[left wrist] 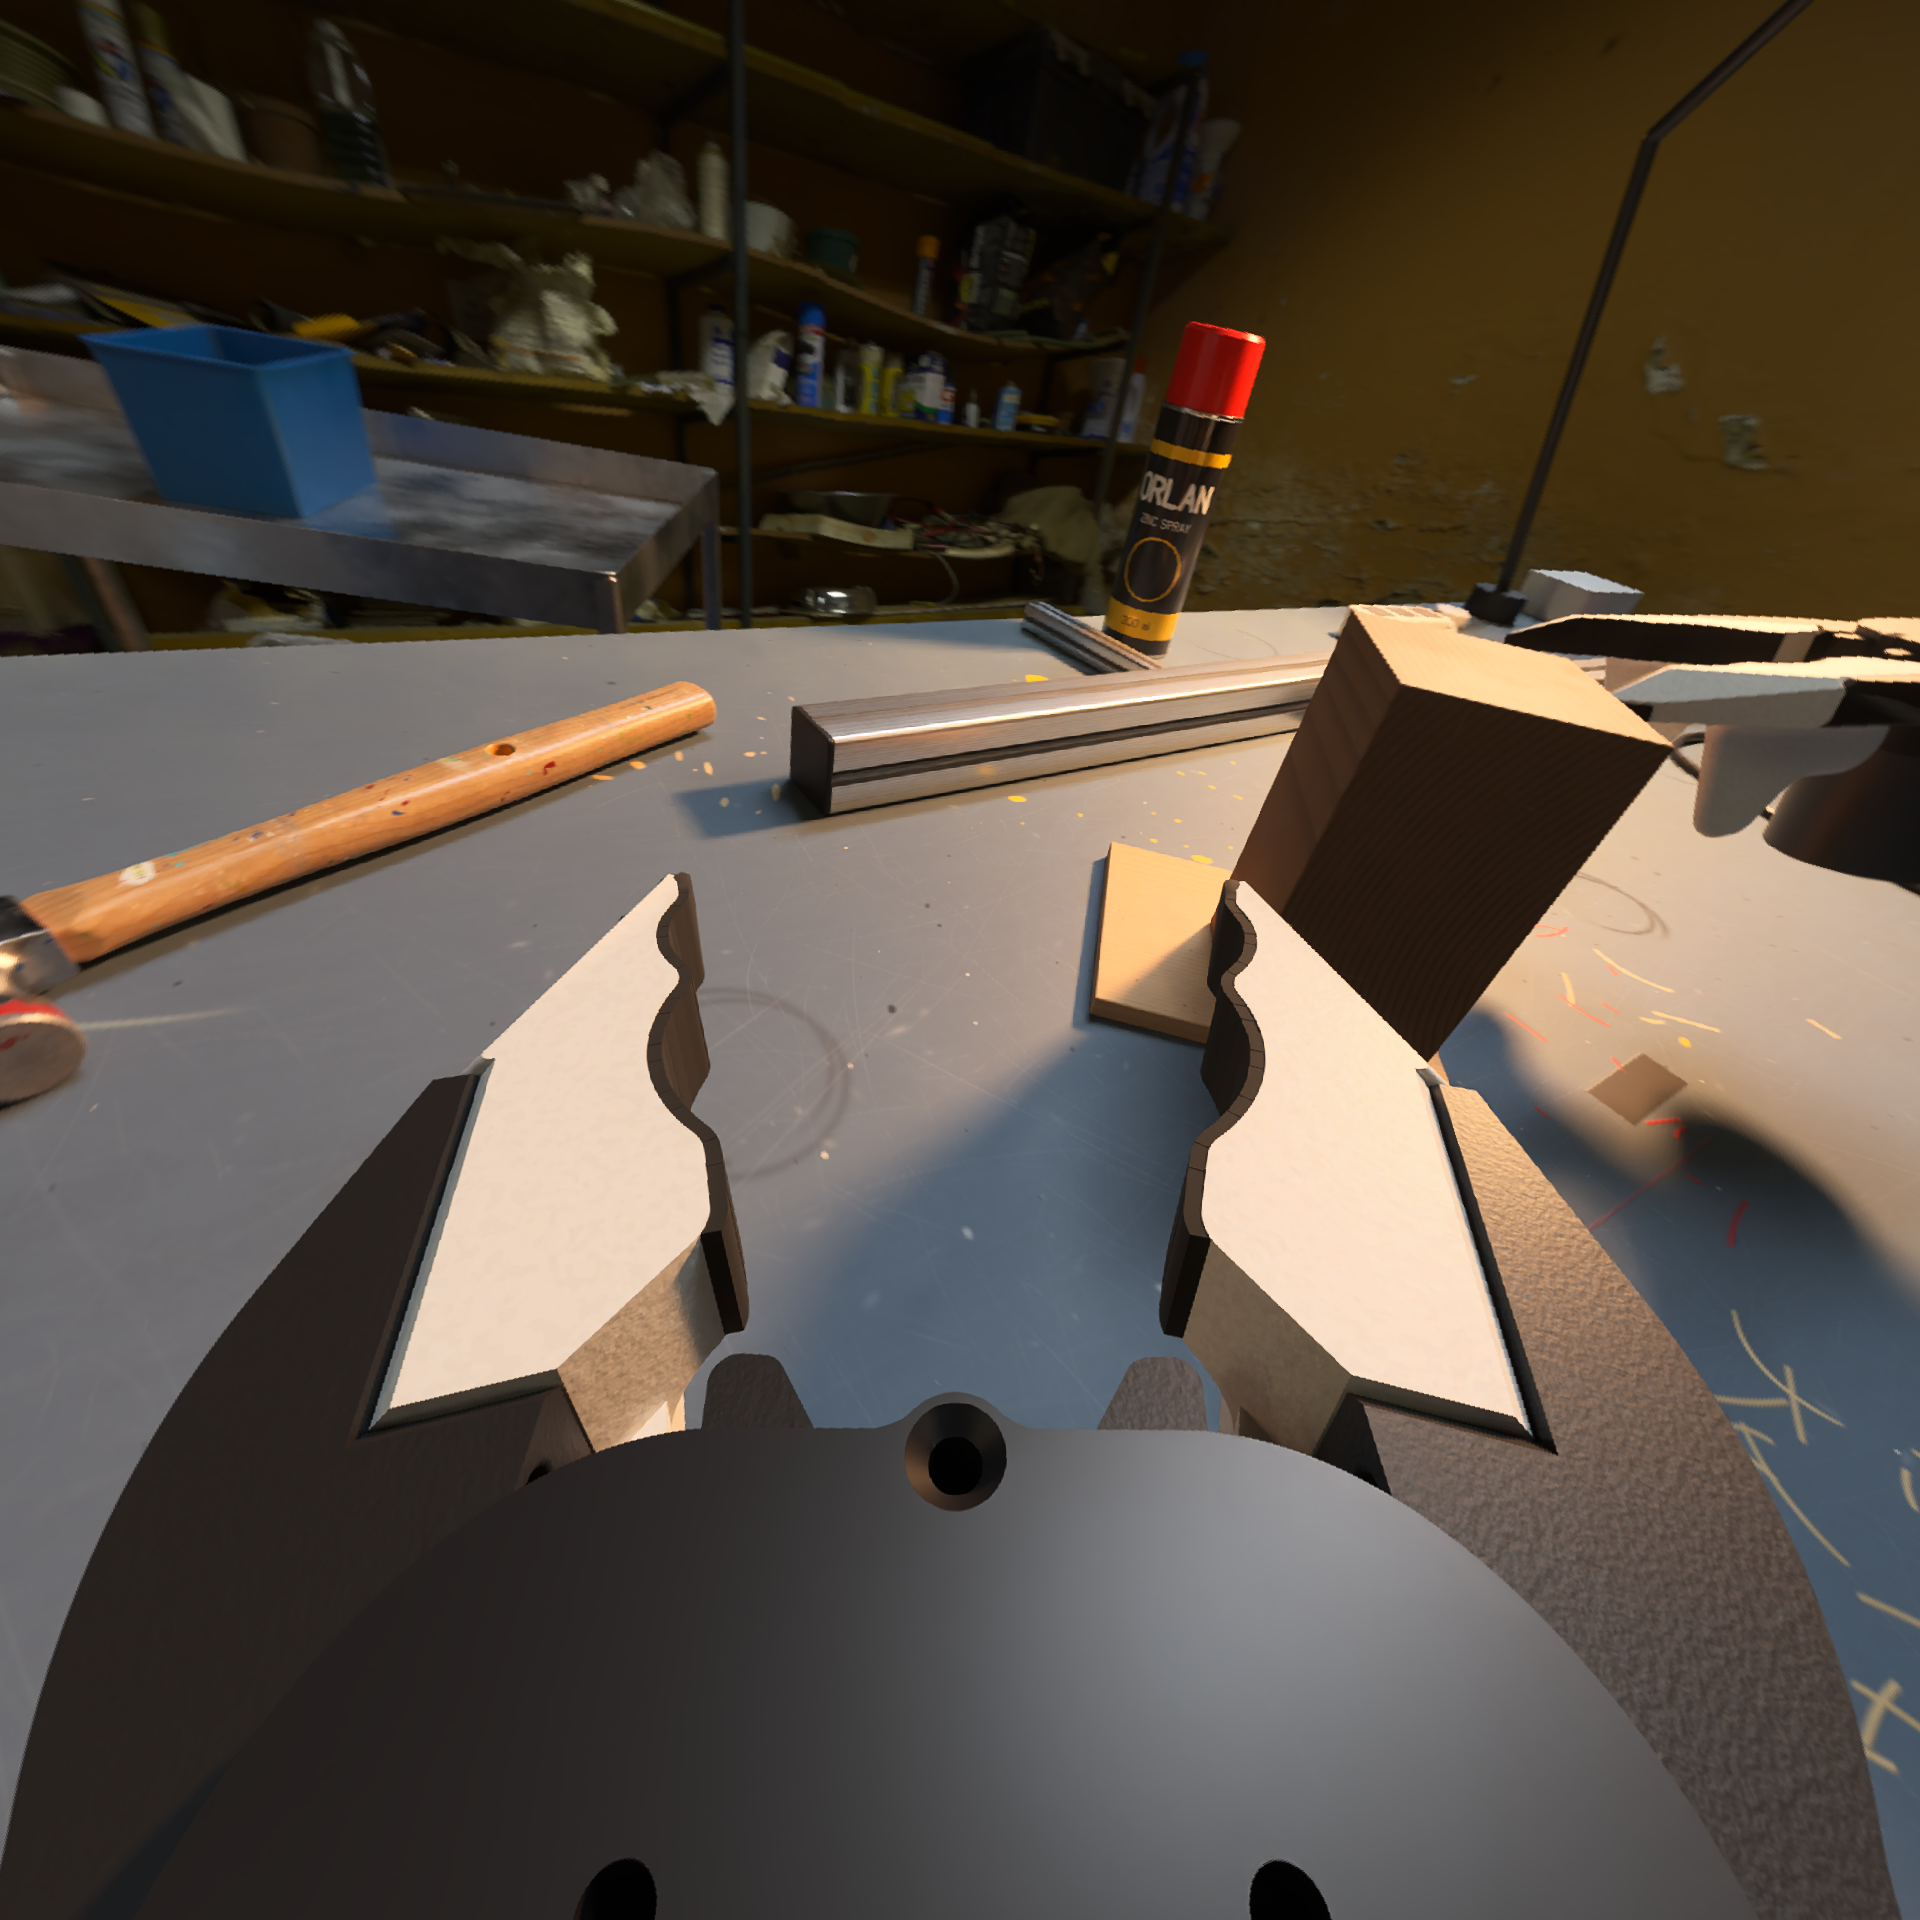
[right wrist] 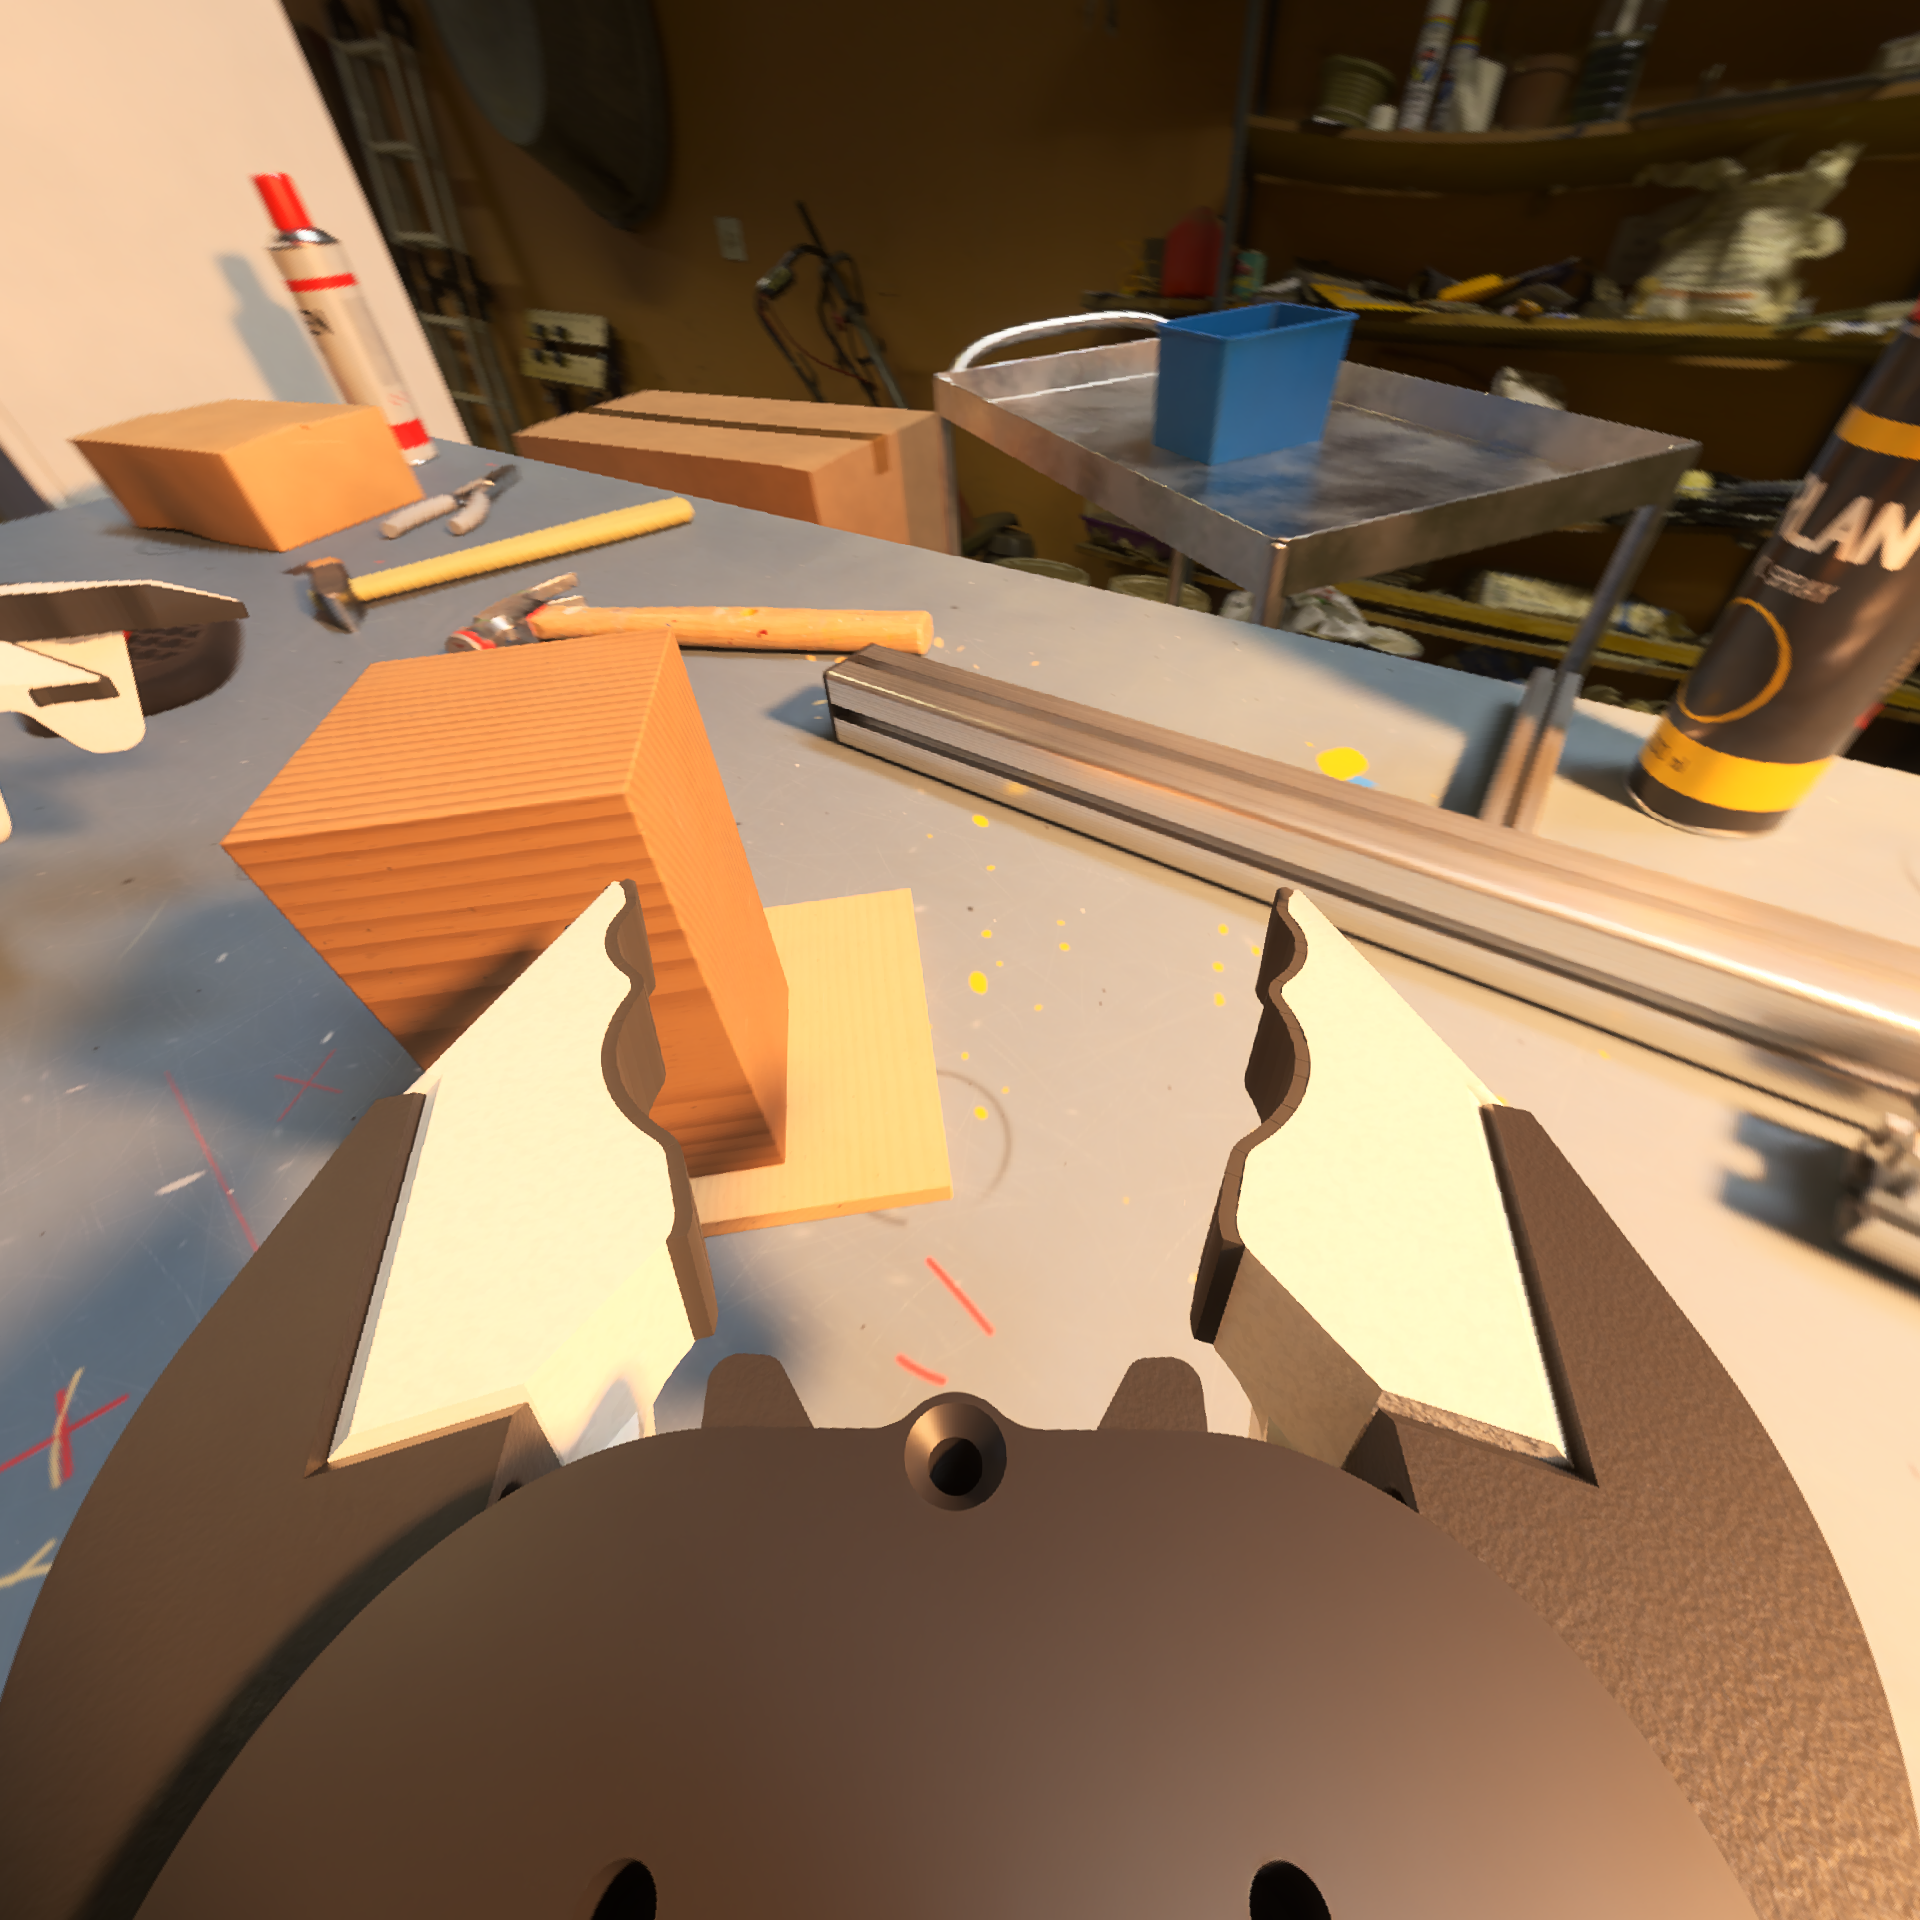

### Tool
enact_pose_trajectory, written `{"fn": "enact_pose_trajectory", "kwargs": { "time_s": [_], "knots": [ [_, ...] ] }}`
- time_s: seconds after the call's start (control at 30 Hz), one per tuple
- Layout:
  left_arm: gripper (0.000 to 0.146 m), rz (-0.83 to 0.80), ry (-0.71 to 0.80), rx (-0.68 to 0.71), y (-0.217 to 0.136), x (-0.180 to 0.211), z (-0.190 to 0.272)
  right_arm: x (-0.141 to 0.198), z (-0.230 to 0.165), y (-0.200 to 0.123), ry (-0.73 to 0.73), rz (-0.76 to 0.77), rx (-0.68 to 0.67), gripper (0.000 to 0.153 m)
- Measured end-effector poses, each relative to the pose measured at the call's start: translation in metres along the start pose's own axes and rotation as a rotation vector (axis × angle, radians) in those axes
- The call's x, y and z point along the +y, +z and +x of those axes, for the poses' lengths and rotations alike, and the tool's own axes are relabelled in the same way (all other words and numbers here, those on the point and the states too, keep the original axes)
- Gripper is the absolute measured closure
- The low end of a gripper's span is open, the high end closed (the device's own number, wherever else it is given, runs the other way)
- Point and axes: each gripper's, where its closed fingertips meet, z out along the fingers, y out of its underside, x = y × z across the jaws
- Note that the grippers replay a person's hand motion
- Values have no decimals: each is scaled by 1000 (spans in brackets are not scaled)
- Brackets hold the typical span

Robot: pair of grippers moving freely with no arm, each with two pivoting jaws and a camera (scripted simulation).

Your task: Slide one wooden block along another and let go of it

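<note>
A tall orange-brown wooden block (left wrist: pixel 1455 810) stands on a thin pale wooden board (left wrist: pixel 1148 935) that lies flat on the grey table. My left gripper (left wrist: pixel 956 894) is open and empty; its right fingertip is just in front of the block and board. My right gripper (right wrist: pixel 954 904) is open and empty, with the block (right wrist: pixel 499 800) behind its left finger and the board (right wrist: pixel 852 1049) between its fingers. Neither gripper touches the block. Each gripper shows at the edge of the other's view: the right one (left wrist: pixel 1766 717) and the left one (right wrist: pixel 94 655).
A long metal bar (left wrist: pixel 1049 727) lies behind the blocks, with a black spray can (left wrist: pixel 1174 488) beyond it. A wooden-handled hammer (left wrist: pixel 364 810) lies to the left. Farther off are another wooden block (right wrist: pixel 249 468), a cardboard box (right wrist: pixel 748 457), a second hammer (right wrist: pixel 499 556), pliers (right wrist: pixel 452 504) and a blue bin (right wrist: pixel 1247 379) on a metal cart.
</note>
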Motion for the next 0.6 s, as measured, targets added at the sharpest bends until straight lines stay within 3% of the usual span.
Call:
{"fn": "enact_pose_trajectory", "kwargs": {
  "time_s": [0.1, 0.23, 0.33, 0.43, 0.47, 0.57, 0.6],
  "knots": [
    [49, 25, 26, -61, -15, 5, 15, -3, 7, 12, -11, 9, -92, 35],
    [58, 43, 69, -18, -43, 9, 33, -7, 13, 30, -26, 4, -200, 28],
    [59, 159, 94, 12, -73, -14, 24, -17, 25, 20, -2, 27, -98, 21],
    [58, 202, -78, 166, -82, -42, -4, -23, 13, -6, 8, 29, 19, 19],
    [64, 188, -104, 176, -77, -48, -18, -23, 4, -11, 18, 33, 43, 21],
    [96, 185, -146, 210, -57, -64, -47, -5, -33, -8, 27, -56, 100, 47],
    [102, 175, -180, 247, -49, -66, -53, 2, -47, -4, 21, -84, 87, 48]
  ]
}}
